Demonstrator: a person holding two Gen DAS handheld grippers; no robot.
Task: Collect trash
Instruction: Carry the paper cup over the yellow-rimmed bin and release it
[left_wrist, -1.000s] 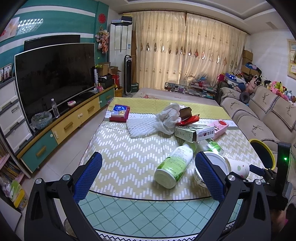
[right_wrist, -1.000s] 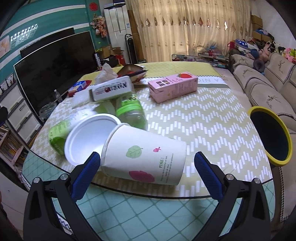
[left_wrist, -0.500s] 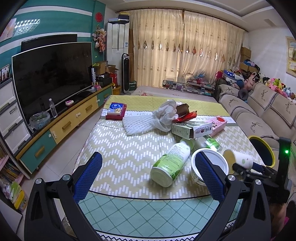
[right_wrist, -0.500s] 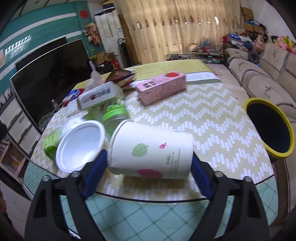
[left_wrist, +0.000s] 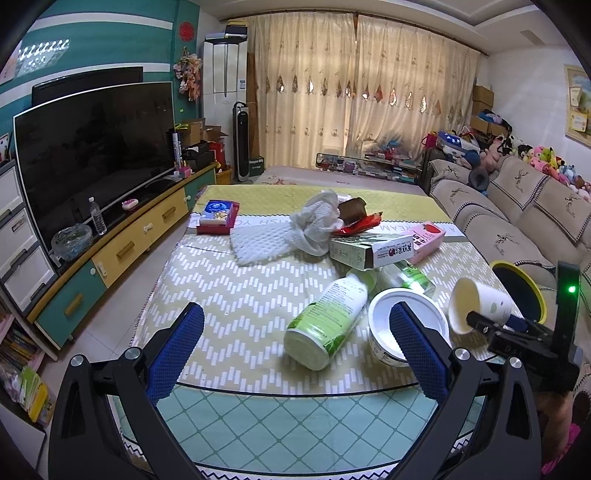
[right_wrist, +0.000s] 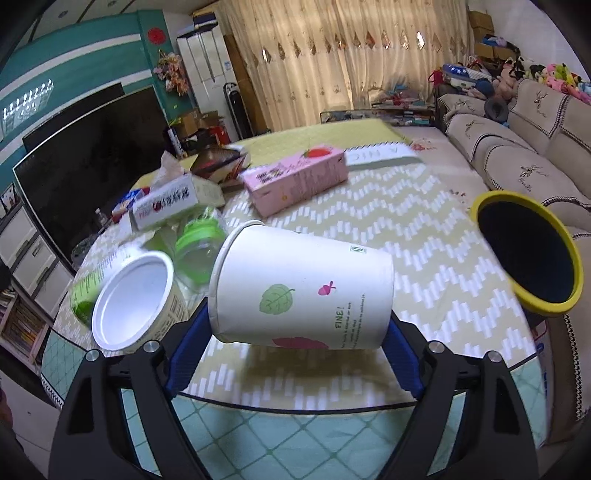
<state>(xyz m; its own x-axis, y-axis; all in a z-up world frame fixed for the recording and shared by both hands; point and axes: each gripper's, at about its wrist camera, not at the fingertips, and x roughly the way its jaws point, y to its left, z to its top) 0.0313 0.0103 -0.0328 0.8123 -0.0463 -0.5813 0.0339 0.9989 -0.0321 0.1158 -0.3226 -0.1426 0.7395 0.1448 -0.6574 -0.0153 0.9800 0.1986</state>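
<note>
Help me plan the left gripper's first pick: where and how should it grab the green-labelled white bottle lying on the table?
Grip the green-labelled bottle across its round body at mid-length, coming down from above with the left gripper. It lies flat, base toward the camera, beside the white tub, so the fingers should straddle its width, clear of that tub.

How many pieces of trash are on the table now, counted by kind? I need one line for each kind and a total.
Paper cup, held in the right gripper: 1
Bottles: green-label, clear green-capped: 2
Cartons: pink, white: 2
White tub: 1
Foam netting: 1
Red wrapper: 1
Blue-and-red packet: 1
Total: 9
</note>
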